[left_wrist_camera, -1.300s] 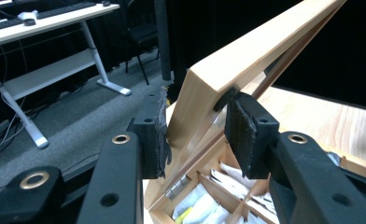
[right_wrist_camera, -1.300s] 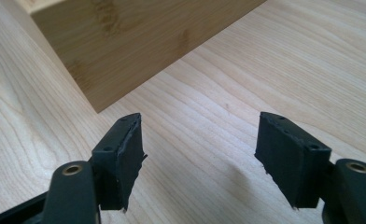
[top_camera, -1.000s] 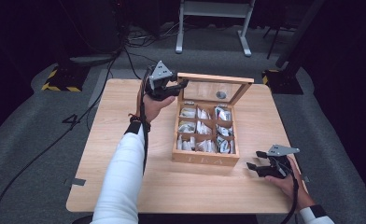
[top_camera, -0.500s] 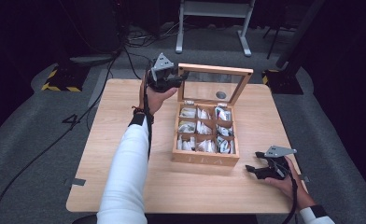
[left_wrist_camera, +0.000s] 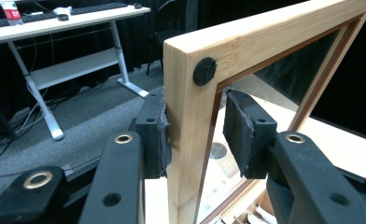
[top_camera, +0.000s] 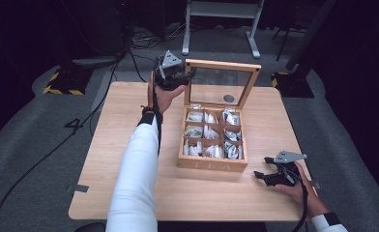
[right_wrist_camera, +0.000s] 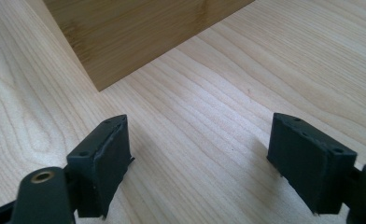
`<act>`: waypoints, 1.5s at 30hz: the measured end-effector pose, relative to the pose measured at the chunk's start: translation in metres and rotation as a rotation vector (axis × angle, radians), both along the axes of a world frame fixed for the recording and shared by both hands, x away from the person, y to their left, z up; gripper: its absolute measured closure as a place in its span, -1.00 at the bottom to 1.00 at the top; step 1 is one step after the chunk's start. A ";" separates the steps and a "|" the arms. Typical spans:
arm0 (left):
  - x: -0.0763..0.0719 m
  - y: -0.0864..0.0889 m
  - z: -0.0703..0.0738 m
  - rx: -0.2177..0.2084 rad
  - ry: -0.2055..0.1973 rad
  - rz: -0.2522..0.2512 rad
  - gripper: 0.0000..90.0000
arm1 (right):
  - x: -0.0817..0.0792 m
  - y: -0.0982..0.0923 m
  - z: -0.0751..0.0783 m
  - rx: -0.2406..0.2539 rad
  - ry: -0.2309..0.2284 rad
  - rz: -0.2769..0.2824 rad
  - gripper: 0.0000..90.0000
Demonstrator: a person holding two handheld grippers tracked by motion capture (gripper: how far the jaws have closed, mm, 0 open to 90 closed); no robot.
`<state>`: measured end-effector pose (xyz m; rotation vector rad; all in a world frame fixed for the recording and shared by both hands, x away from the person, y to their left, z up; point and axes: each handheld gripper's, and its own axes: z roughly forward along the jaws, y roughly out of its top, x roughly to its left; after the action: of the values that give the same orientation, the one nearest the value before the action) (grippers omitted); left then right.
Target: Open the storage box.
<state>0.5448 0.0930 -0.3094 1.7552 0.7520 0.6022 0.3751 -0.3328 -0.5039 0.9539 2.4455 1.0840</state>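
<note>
A wooden tea box (top_camera: 211,165) with several compartments of wrapped tea bags (top_camera: 209,131) stands mid-table. Its glass-paned lid (top_camera: 222,65) is raised almost upright. My left gripper (top_camera: 186,76) is shut on the lid's left corner. In the left gripper view the wooden lid frame (left_wrist_camera: 186,93) sits between the pads (left_wrist_camera: 155,135) of the left gripper (left_wrist_camera: 195,135), just below a black felt dot (left_wrist_camera: 204,71). My right gripper (top_camera: 261,178) rests low over the table by the box's front right corner. Its jaws have just been opening and now stand wide, with nothing between them; beyond the right gripper (right_wrist_camera: 200,163) is the box corner (right_wrist_camera: 125,32).
The light wooden table (top_camera: 105,159) has bare surface left and right of the box. Beyond its far edge are a grey floor with cables (top_camera: 129,48) and the legs of a white desk (top_camera: 221,24).
The left gripper has swung the lid up and back, from a slant to nearly upright. The right gripper's jaws have widened a little; that hand stayed in place.
</note>
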 end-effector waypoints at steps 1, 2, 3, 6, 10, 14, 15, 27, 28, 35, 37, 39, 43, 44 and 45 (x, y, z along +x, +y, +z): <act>0.001 -0.001 0.000 0.000 0.001 0.006 0.34 | 0.000 0.000 0.000 0.000 0.000 0.000 -0.54; 0.003 -0.001 0.000 -0.006 0.000 0.012 0.34 | 0.000 0.000 0.000 0.000 0.000 0.001 -0.54; 0.004 -0.001 0.000 -0.008 0.002 0.014 0.34 | 0.000 0.000 0.000 0.000 0.000 0.001 -0.54; 0.008 -0.003 -0.001 -0.018 0.004 0.025 0.34 | 0.000 0.000 0.000 0.000 0.000 0.001 -0.54; 0.012 -0.004 -0.002 -0.019 0.006 0.041 0.33 | 0.000 0.000 0.000 0.002 0.001 0.000 -0.54; 0.016 -0.005 -0.003 -0.024 0.010 0.053 0.33 | 0.000 0.000 0.000 0.002 0.001 0.000 -0.54; 0.017 -0.006 -0.003 -0.018 0.012 0.059 0.33 | 0.000 0.000 0.000 0.001 0.002 0.000 -0.54; 0.028 -0.010 -0.021 -0.010 0.053 0.116 0.39 | 0.000 0.001 0.000 0.000 0.001 -0.003 -0.55; 0.029 -0.010 -0.022 -0.012 0.055 0.118 0.39 | 0.000 0.001 0.000 0.000 0.001 -0.004 -0.55; 0.031 -0.014 -0.031 0.021 0.076 0.138 0.38 | 0.001 0.001 0.000 0.000 0.001 -0.003 -0.56; 0.033 -0.015 -0.035 0.051 0.089 0.145 0.37 | 0.001 0.001 0.000 0.000 0.001 -0.003 -0.56; 0.033 -0.016 -0.041 0.056 0.102 0.149 0.37 | 0.001 0.001 0.000 0.000 0.001 -0.003 -0.56; 0.035 -0.016 -0.050 0.062 0.120 0.150 0.37 | 0.000 0.001 0.000 0.001 0.002 -0.002 -0.56; 0.035 -0.016 -0.053 0.067 0.125 0.149 0.37 | 0.001 0.001 0.000 -0.002 0.001 -0.001 -0.56; 0.035 -0.016 -0.055 0.072 0.132 0.149 0.37 | 0.001 0.001 0.000 -0.002 0.001 0.000 -0.56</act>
<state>0.5800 0.0768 -0.3646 1.8296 0.9695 0.6242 0.3757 -0.3319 -0.5040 0.9546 2.4464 1.0816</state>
